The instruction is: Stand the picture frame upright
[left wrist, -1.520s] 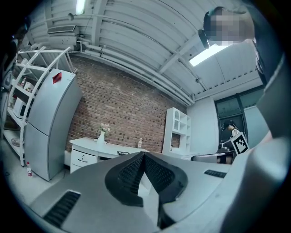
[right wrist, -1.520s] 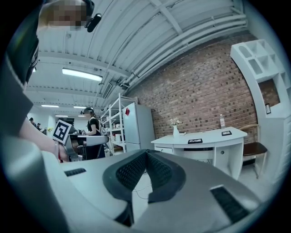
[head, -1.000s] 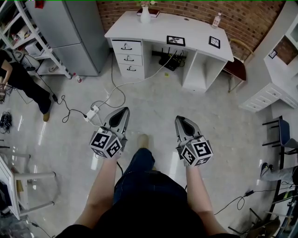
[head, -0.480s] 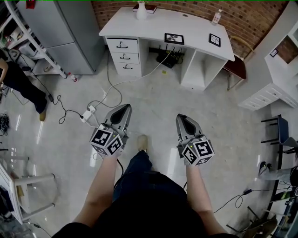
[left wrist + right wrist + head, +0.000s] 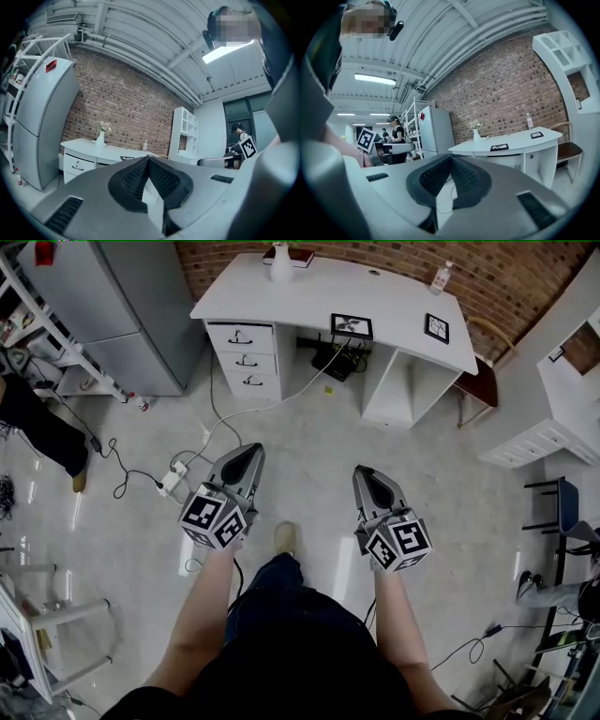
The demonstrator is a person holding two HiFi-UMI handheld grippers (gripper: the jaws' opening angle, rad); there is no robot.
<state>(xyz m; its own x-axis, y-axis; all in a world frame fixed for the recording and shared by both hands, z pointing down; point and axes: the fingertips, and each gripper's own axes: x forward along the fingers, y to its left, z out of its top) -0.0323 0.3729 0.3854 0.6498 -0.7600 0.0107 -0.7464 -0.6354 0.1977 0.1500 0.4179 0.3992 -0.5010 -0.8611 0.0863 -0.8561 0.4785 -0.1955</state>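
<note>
Two black picture frames lie flat on the white desk (image 5: 281, 304): one (image 5: 351, 326) near its front edge, a smaller one (image 5: 435, 328) toward its right end. In the right gripper view both frames show too, the nearer (image 5: 499, 147) and the farther (image 5: 536, 135). My left gripper (image 5: 246, 457) and right gripper (image 5: 367, 476) are held side by side above the floor, well short of the desk. Both are shut with nothing between the jaws. The left gripper view shows the closed pads (image 5: 136, 178) and the desk (image 5: 89, 146) behind them.
A white vase (image 5: 281, 261), a book (image 5: 292, 255) and a bottle (image 5: 441, 278) stand on the desk. Cables and a power strip (image 5: 172, 483) lie on the floor at left. A grey fridge (image 5: 122, 315), a white shelf unit (image 5: 553, 418) and a person (image 5: 37, 423) are nearby.
The view has shifted toward the desk, which now sits slightly lower and larger in the head view. Both grippers stay shut and keep their places relative to the body.
</note>
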